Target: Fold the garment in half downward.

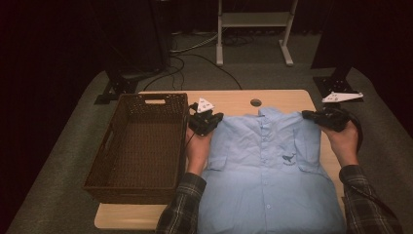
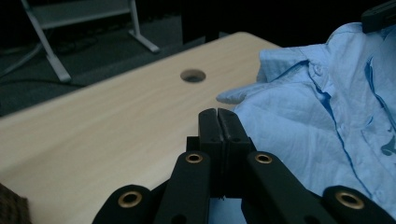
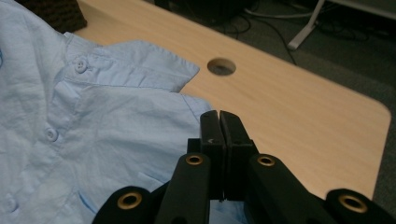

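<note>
- High view, counted: one light blue shirt [image 1: 265,170], one brown woven basket [image 1: 139,146], one wooden table [image 1: 287,100], two grippers and two hands in plaid sleeves.
- One shirt lies front up on the table, collar toward the far edge, hem toward the person; it covers the right half of the tabletop, just right of the basket.
- On the shirt I count one small dark whale mark [image 1: 288,159] on the chest, one row of buttons down the middle, and two chest pockets.
- Left gripper [image 1: 210,122] sits at the shirt's left shoulder, between the basket's right wall and the collar; left hand [image 1: 197,148] is behind it.
- Right gripper [image 1: 311,115] sits at the shirt's right shoulder near the table's right edge; right hand [image 1: 345,141] grips its body.
- Left gripper view: the two black jaws are pressed flat together, with the shirt's edge right at their tips; whether any cloth is pinched between them I cannot tell.
- Right gripper view: the two jaws are likewise closed against each other, tips over the shoulder cloth beside the collar [image 3: 135,70]; again I cannot tell if fabric is caught.
- One round hole [image 1: 255,103] is cut in the tabletop, just beyond the collar.
- One basket stands left of the shirt, open side up, with one slot handle visible in its far wall.
- Beyond the table, on the grey floor: one white frame [image 1: 253,29] with two legs, and some black cables [image 1: 195,61].
- Each gripper carries one three-cornered plate on top, two in all.
</note>
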Available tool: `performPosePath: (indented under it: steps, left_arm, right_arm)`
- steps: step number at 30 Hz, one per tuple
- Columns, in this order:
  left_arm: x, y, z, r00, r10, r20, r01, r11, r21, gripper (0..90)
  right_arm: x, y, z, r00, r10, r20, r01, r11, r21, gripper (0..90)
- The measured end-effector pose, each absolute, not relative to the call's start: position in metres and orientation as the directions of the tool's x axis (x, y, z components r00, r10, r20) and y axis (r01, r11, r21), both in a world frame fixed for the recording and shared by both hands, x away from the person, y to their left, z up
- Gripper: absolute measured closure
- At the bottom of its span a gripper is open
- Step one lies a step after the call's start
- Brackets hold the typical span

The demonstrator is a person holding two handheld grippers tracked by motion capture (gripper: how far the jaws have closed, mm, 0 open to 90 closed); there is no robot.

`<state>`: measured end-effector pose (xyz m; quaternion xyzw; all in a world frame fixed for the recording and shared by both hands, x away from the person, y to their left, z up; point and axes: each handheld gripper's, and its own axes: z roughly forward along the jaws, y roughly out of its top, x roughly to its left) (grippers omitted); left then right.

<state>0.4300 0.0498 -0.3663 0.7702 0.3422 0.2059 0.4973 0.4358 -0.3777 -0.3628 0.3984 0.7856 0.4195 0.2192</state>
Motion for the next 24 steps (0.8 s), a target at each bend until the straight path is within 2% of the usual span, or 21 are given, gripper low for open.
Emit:
performPosePath:
  steps: [6,9,11,24]
  left_arm:
    - [0.415,0.050,-0.359,0.697,0.717,-0.005,0.294,-0.280,0.914,90.0]
    - [0.402,0.053,-0.358,0.709,0.705,-0.004,0.289,-0.285,0.914,90.0]
    - [0.392,0.055,-0.358,0.716,0.698,0.003,0.276,-0.288,0.917,90.0]
    - [0.317,0.061,-0.362,0.746,0.664,0.056,0.250,-0.357,0.900,90.0]
  right_arm:
    - [0.421,-0.376,-0.350,-0.599,0.801,-0.025,0.395,0.323,0.860,90.0]
    - [0.400,-0.374,-0.351,-0.609,0.790,-0.063,0.368,0.352,0.861,90.0]
    - [0.395,-0.375,-0.351,-0.613,0.788,-0.064,0.365,0.354,0.861,90.0]
    - [0.311,-0.378,-0.358,-0.642,0.759,-0.109,0.311,0.388,0.868,90.0]
